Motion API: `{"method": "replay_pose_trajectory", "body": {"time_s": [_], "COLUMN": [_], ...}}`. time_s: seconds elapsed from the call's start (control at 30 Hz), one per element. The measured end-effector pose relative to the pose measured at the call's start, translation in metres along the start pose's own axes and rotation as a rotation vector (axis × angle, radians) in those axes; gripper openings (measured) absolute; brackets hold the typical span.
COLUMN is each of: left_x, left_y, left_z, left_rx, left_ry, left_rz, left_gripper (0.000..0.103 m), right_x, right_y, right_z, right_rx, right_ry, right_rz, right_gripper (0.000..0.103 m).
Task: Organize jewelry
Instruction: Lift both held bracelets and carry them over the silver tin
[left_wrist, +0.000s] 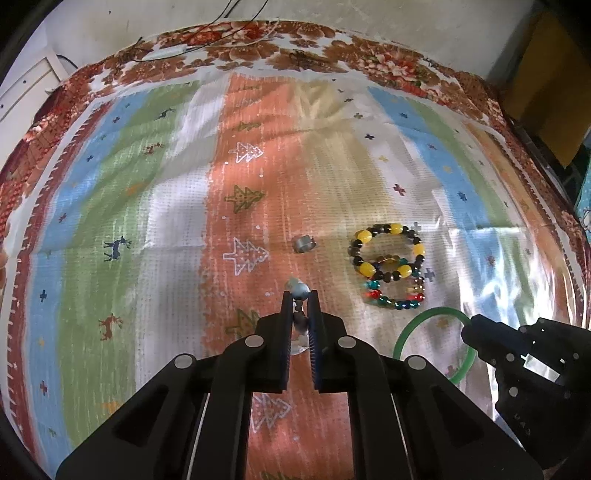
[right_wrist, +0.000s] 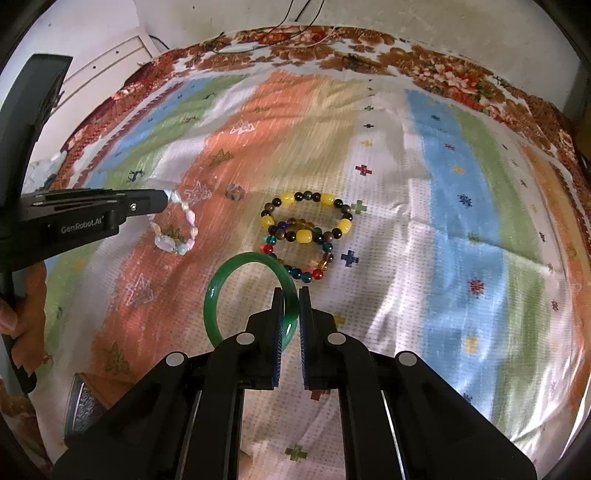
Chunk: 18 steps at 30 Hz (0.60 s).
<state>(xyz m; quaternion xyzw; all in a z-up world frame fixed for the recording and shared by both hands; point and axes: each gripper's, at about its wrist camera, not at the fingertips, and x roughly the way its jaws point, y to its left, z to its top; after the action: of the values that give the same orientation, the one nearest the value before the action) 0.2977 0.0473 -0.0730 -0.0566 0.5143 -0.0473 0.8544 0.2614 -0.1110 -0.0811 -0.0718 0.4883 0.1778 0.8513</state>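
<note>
My left gripper (left_wrist: 300, 295) is shut on a pale pastel bead bracelet (left_wrist: 297, 288), which hangs from its tips above the cloth in the right wrist view (right_wrist: 177, 230). My right gripper (right_wrist: 291, 295) is shut on the rim of a green bangle (right_wrist: 221, 288), lifted off the cloth; the left wrist view shows it at the lower right (left_wrist: 467, 328). On the cloth lie a yellow-and-black bead bracelet (right_wrist: 306, 218), overlapping a multicoloured glass bead bracelet (right_wrist: 306, 267), and a small silver ring (left_wrist: 304, 243) to their left.
A striped plastic tablecloth (left_wrist: 147, 221) with tree and deer prints covers the table. A dark embossed object (right_wrist: 83, 406) lies at the lower left edge. A person's hand (right_wrist: 14, 317) holds the left gripper's handle. Cables run along the far edge by the wall.
</note>
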Motion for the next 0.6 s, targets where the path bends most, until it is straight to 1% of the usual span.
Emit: {"method": "replay_pose_trajectory", "body": {"time_s": [0.6], "left_x": [-0.046], "left_y": [-0.014], "left_z": [-0.016], "left_rx": [-0.006], "left_ry": [-0.063], "left_rz": [-0.048], "left_gripper": [0.006], "right_x": [-0.032], "right_y": [-0.002], "right_z": [-0.013], "right_rx": [0.028], "right_ry": [-0.051], "right_rz": [0.005], "right_gripper": [0.009]}}
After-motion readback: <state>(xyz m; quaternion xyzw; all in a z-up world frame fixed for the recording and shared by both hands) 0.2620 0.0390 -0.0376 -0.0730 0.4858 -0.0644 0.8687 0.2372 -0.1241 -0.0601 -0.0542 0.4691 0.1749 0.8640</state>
